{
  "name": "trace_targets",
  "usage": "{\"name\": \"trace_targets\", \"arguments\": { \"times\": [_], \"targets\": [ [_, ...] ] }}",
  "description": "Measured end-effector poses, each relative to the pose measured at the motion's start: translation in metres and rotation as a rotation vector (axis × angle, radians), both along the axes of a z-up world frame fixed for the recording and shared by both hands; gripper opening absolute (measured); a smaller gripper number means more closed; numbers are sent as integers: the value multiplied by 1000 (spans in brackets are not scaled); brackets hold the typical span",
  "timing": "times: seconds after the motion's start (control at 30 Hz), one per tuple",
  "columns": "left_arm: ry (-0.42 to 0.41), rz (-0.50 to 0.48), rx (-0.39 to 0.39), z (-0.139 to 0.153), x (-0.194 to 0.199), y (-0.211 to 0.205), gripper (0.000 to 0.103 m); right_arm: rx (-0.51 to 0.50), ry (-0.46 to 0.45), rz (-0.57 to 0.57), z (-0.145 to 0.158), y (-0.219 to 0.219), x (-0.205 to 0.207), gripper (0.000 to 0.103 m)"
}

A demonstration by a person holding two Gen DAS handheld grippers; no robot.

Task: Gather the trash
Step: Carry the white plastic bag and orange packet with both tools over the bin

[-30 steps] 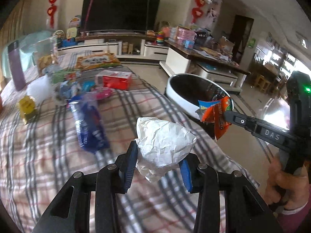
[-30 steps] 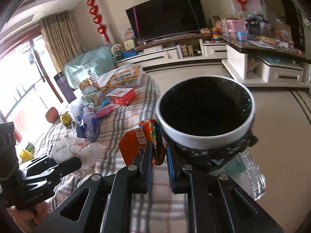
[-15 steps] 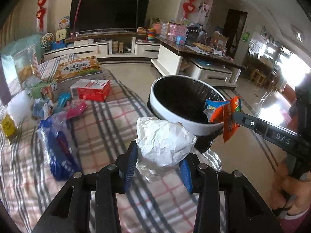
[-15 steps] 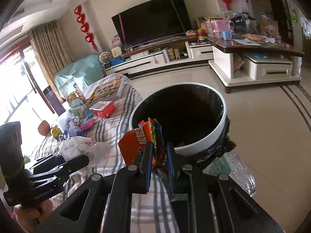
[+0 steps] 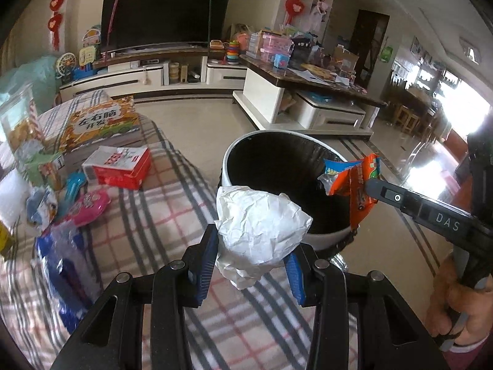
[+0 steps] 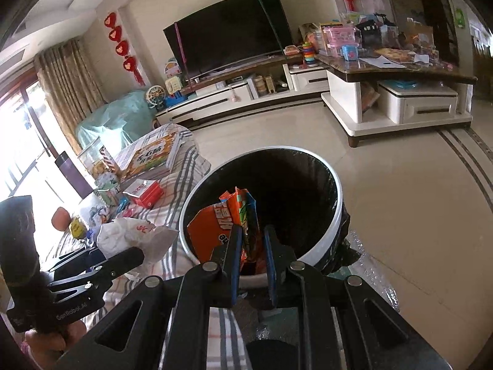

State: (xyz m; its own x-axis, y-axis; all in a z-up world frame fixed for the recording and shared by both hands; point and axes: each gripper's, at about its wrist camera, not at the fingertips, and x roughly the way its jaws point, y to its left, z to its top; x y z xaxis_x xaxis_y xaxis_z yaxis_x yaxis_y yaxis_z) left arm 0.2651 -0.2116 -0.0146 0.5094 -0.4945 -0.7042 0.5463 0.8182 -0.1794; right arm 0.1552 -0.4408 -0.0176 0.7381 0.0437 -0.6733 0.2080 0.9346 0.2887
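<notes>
Crumpled paper (image 5: 260, 231), orange wrapper (image 6: 222, 225) over bin (image 6: 334, 215)

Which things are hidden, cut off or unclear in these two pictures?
- Bottom of the bin: both views, lost in the dark liner, so its contents cannot be told.
- Lower part of the wrapper: right wrist view, hidden behind the right gripper.
- Underside of the paper: left wrist view, hidden between the pads of the left gripper.
- Blue bag: left wrist view, blurred, print unreadable.
</notes>
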Motion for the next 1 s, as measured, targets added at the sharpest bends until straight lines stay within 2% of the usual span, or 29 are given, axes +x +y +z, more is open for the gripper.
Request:
{"name": "trace_targets", "arguments": {
  "times": [0.5, 1.0],
  "targets": [
    [-5, -23, 31, 5, 33, -40, 40, 12, 25, -7, 3, -27, 29, 14],
    [16, -43, 55, -3, 41, -68, 42, 26, 54, -14, -5, -39, 42, 16]
  ]
}}
